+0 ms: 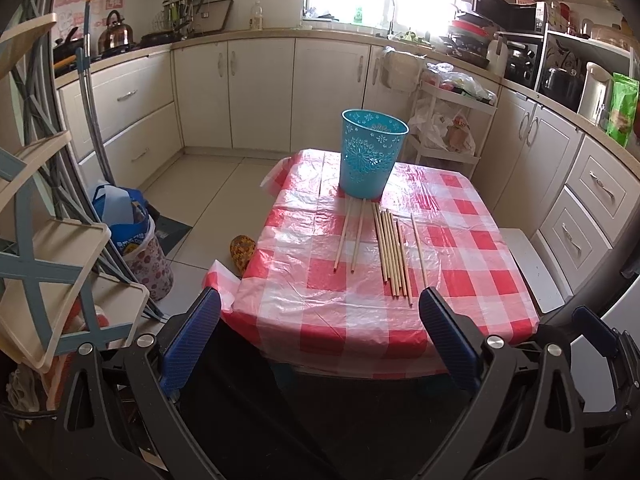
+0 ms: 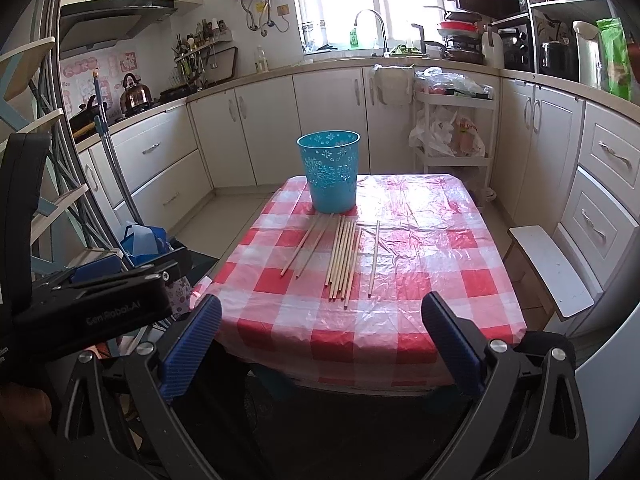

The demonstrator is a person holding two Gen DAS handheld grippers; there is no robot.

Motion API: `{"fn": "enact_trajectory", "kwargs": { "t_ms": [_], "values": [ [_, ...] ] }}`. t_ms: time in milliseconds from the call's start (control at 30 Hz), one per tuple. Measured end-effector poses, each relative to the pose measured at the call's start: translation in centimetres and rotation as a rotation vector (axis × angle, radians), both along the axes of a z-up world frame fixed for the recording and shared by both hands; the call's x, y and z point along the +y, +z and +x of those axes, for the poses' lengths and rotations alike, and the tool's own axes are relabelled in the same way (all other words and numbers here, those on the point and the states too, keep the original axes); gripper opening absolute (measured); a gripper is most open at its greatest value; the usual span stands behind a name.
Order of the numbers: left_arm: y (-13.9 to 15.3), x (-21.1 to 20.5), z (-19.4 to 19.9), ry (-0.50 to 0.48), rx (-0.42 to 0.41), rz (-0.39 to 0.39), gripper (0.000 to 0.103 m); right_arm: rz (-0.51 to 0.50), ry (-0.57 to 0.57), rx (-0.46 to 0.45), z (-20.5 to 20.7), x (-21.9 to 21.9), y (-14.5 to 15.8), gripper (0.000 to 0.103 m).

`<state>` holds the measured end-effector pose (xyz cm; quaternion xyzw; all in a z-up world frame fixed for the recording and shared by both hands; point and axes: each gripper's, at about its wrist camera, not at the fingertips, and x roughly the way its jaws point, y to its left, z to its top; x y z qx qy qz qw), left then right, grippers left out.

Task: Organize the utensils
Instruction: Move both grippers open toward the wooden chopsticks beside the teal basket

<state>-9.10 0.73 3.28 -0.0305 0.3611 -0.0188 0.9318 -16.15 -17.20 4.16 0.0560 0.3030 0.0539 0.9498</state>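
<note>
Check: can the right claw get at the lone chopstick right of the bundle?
Probably yes. The right claw is open and empty, short of the table's near edge. The lone chopstick lies flat, apart from the bundle, with bare cloth between.

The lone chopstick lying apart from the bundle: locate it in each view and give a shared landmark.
Left wrist view: the lone chopstick lies right of the bundle, just right of picture centre.
Right wrist view: the same stick lies right of the bundle, slightly right of centre.
Shared landmark: the blue basket stands on the table behind the sticks.
</note>
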Motion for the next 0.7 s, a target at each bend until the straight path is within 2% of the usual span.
{"fn": "enact_trajectory", "kwargs": {
  "t_ms": [133,333,433,500,700],
  "values": [
    [-1.0,0.4,1.6,0.002,0.035,-0.011,0.095,-0.023,-0.002,-0.013,1.3,-0.1,-0.6,0.096],
    [-3.5,1.2,5.6,-0.006,0.107,-0.024,0.095,-0.05,-0.012,0.047,5.5,-1.1,-2.6,0.096],
    [-5.0,1.6,8.1,-0.007,0.141,-0.051,0.095,-0.023,-0.021,0.081,8.3,-1.8,-4.1,0.094],
    [-5.8,1.7,9.9,-0.001,0.148,-0.047,0.091,-0.027,-0.015,0.096,10.3,-2.1,-5.1,0.083],
    [-7.8,1.1,14.9,-0.017,0.169,-0.038,0.082,-0.008,-0.012,0.202,17.1,-3.8,-8.8,0.065]
  ]
}}
